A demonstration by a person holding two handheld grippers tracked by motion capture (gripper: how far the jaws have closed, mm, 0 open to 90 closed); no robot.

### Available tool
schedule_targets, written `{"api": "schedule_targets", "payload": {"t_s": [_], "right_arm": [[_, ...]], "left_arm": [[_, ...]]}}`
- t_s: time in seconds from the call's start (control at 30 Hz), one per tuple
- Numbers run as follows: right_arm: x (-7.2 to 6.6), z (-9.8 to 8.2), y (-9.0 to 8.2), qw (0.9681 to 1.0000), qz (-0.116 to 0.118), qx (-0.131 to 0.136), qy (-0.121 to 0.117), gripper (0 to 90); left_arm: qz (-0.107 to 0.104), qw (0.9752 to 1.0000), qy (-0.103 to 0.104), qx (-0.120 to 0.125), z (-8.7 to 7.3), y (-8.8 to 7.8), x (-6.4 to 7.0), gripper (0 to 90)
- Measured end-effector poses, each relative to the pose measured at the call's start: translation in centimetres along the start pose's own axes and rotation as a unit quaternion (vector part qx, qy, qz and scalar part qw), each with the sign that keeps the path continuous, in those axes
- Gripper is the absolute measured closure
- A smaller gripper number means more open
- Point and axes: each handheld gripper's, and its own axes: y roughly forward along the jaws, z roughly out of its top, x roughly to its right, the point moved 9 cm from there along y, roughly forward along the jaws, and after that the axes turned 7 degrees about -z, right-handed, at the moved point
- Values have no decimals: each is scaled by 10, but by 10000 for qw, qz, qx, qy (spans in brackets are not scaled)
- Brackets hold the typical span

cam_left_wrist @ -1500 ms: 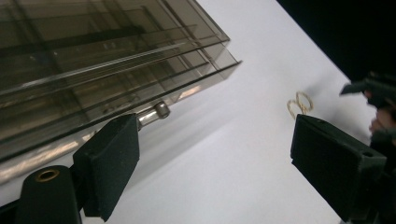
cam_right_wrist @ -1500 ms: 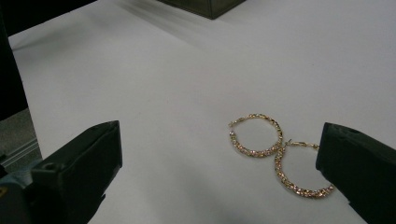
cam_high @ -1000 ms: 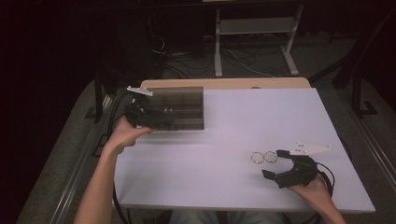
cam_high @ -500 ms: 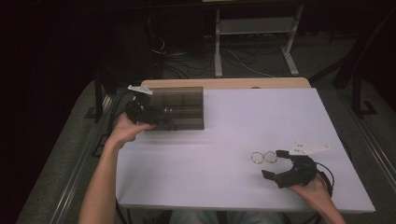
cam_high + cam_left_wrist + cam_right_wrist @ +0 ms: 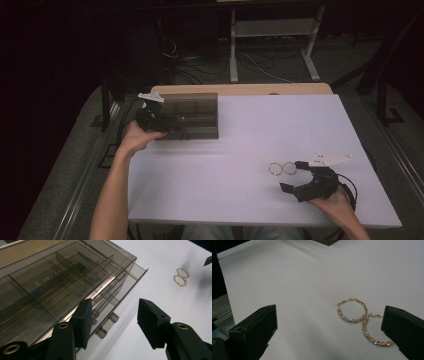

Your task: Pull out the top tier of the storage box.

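left gripper [image 5: 112,322], jaws half open and just closing, straddles the small drawer knob [image 5: 110,320] of the smoky box [image 5: 192,116] at upper left. right gripper [image 5: 329,332] gapes around two gold hoop earrings [image 5: 359,317], one partly hidden.

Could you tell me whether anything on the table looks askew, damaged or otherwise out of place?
Nothing stands out. The smoky translucent plastic organiser box sits flat at the white table's far left corner, a lower drawer slightly protruding. The two gold sparkly hoop earrings lie flat, touching, near the right claw.
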Motion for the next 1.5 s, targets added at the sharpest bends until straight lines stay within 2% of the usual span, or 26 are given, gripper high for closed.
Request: {"api": "schedule_targets", "payload": {"t_s": [0.27, 0.6, 0.7, 0.8, 0.97, 1.17, 1.5], "right_arm": [[1, -3, 2, 9999, -26, -99, -10, 0], [3, -3, 2, 10000, -51, -79, -19, 0], [3, -3, 2, 10000, -52, -78, -25, 0], [2, -2, 2, 10000, -25, -58, -26, 0], [2, -2, 2, 10000, -35, -51, -15, 0], [2, -2, 2, 10000, -41, -48, -21, 0], [2, -2, 2, 10000, -47, -42, -27, 0]], "left_arm": [[-31, 9999, -1, -103, -4, 4, -5, 527], [27, 9996, 127, -246, -9, 9, -10, 641], [35, 9996, 148, -220, -9, 9, -10, 680], [-46, 9998, 129, -170, -8, 10, -10, 683], [-36, 9996, 202, -186, -9, 10, -10, 726], [-40, 9993, 301, -195, -10, 9, -8, 737], [-66, 9993, 342, -106, -13, 7, -4, 744]]}}
